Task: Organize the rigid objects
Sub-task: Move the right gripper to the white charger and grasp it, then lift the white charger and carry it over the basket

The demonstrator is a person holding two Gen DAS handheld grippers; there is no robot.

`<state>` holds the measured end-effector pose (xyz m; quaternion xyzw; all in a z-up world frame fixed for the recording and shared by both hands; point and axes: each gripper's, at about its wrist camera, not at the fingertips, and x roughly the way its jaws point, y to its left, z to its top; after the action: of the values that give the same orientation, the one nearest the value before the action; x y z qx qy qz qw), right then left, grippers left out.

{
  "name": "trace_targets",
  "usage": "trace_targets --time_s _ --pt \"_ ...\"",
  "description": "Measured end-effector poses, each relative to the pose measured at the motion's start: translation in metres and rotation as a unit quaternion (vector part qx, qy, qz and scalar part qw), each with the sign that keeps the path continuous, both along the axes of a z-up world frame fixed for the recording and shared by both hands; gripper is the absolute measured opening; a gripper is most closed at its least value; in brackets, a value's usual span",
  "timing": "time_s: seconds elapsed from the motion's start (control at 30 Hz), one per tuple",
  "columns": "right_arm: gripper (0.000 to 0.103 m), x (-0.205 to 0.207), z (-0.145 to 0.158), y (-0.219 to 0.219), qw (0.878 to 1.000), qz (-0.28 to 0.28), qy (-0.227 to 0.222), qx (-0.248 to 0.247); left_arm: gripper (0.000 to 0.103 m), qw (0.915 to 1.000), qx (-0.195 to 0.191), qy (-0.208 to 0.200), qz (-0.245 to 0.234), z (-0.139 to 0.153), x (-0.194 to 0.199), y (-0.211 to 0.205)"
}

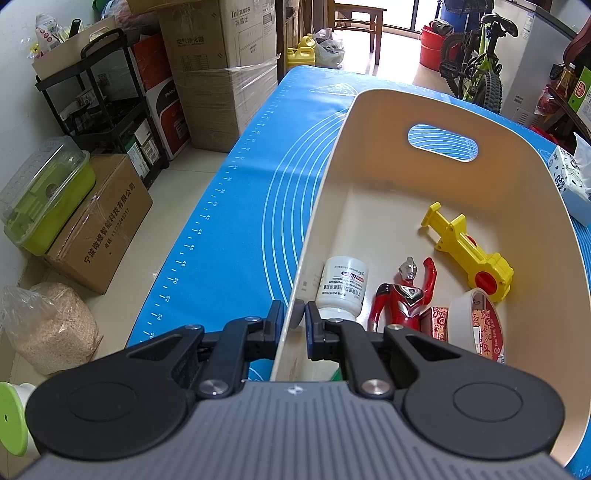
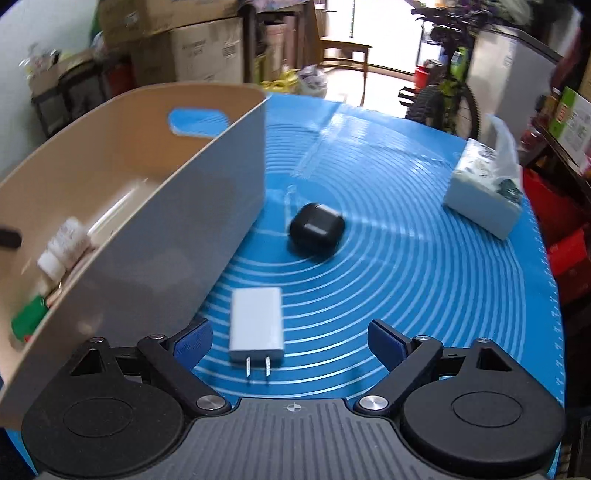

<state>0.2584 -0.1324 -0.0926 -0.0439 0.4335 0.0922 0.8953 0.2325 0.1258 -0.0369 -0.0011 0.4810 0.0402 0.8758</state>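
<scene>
My left gripper (image 1: 294, 318) is shut on the left wall of the cream bin (image 1: 325, 184), one finger outside and one inside. The bin holds a white pill bottle (image 1: 343, 286), a red and silver toy figure (image 1: 404, 293), a yellow toy (image 1: 469, 251), a small red patterned box (image 1: 439, 321) and a roll of tape (image 1: 476, 321). In the right wrist view, my right gripper (image 2: 290, 338) is open above the blue mat (image 2: 424, 295). A white charger plug (image 2: 256, 325) lies between its fingers, untouched. A black rounded case (image 2: 317, 229) lies farther ahead, beside the bin's (image 2: 177, 240) grey outer wall.
A tissue pack (image 2: 484, 195) sits at the mat's far right. Cardboard boxes (image 1: 221, 74), a black shelf cart (image 1: 110, 103) and a green lidded container (image 1: 48, 195) stand on the floor left of the table. A bicycle (image 1: 476, 59) and a wooden chair (image 1: 358, 22) stand beyond.
</scene>
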Motion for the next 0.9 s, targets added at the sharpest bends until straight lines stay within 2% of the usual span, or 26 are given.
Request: trace_targets --time_s 0.13,0.3,0.57,0.63,0.8,0.9 --pt "0.089 -0.001 -0.010 0.003 1.000 0.025 -0.009 -0.012 0.014 1.0000 0.000 0.000 0.000 0.000 0.000 0.000" --pt "0.084 -0.003 -0.019 0.010 0.996 0.069 -0.031 -0.035 0.014 1.0000 0.001 0.000 0.000 0.000 0.000 0.000" --pt "0.078 0.003 -0.030 0.008 0.995 0.081 -0.045 -0.024 0.014 1.0000 0.001 0.000 0.000 0.000 0.000 0.001" --pt "0.074 0.003 -0.031 0.007 0.995 0.084 -0.049 -0.018 0.014 1.0000 0.002 0.000 0.000 0.000 0.000 0.001" --pt "0.047 0.000 -0.031 0.014 0.993 0.109 -0.054 -0.005 0.014 1.0000 0.003 0.000 0.000 -0.001 0.000 0.002" --pt "0.043 0.001 -0.030 0.012 0.993 0.108 -0.046 0.011 0.014 1.0000 0.003 0.000 0.000 -0.001 0.000 0.002"
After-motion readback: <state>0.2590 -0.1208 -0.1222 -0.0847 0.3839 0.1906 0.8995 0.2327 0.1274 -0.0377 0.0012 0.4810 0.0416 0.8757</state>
